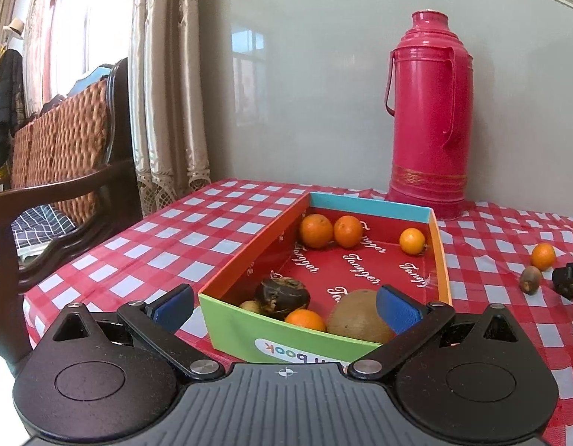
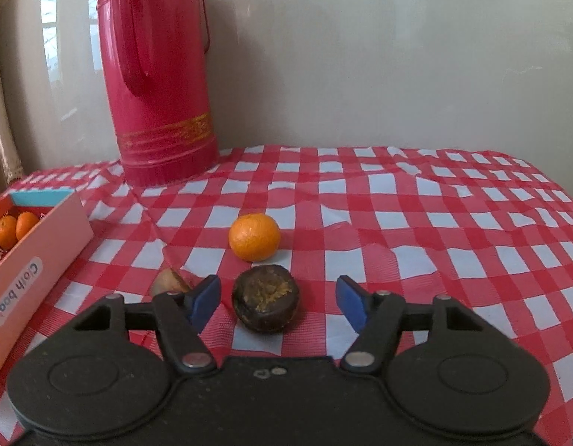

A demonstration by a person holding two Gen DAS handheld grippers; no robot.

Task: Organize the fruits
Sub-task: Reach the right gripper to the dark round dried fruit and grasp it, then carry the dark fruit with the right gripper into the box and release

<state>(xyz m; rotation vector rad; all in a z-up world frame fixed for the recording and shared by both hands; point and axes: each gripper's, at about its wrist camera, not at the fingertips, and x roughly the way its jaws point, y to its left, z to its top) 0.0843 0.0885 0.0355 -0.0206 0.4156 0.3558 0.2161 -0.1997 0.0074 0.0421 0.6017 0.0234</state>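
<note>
Left wrist view: the left gripper (image 1: 284,306) hovers at the near end of the cardboard box (image 1: 234,314), its blue pads spread wide and touching nothing, with the box's near green wall between them. The box sits on the red-and-white checked tablecloth (image 1: 197,238). Three oranges (image 1: 316,230) lie along the far end of the box interior; at the near end lie a dark shrivelled fruit (image 1: 282,295), a fourth orange (image 1: 305,319), a large round brown fruit (image 1: 357,316) and a small pale item, partly hidden behind the wall. A red thermos (image 1: 431,111) stands upright on the cloth behind the box's far right corner, against the wall. A wooden chair (image 1: 63,171) with a woven back stands off the table's left side beside curtains. Right wrist view: the right gripper (image 2: 279,299) is low over the cloth, jaws partly open, with a dark blackened fruit (image 2: 266,303) resting on the cloth between the pads; a gap shows on each side, so neither pad touches it. A loose orange (image 2: 254,237) lies just beyond the blackened fruit, apart from it. A small brown fruit (image 2: 169,282) lies just left of the left pad, partly hidden by it. The box's side wall, labelled "Cloth book", is at the far left of this view.
</note>
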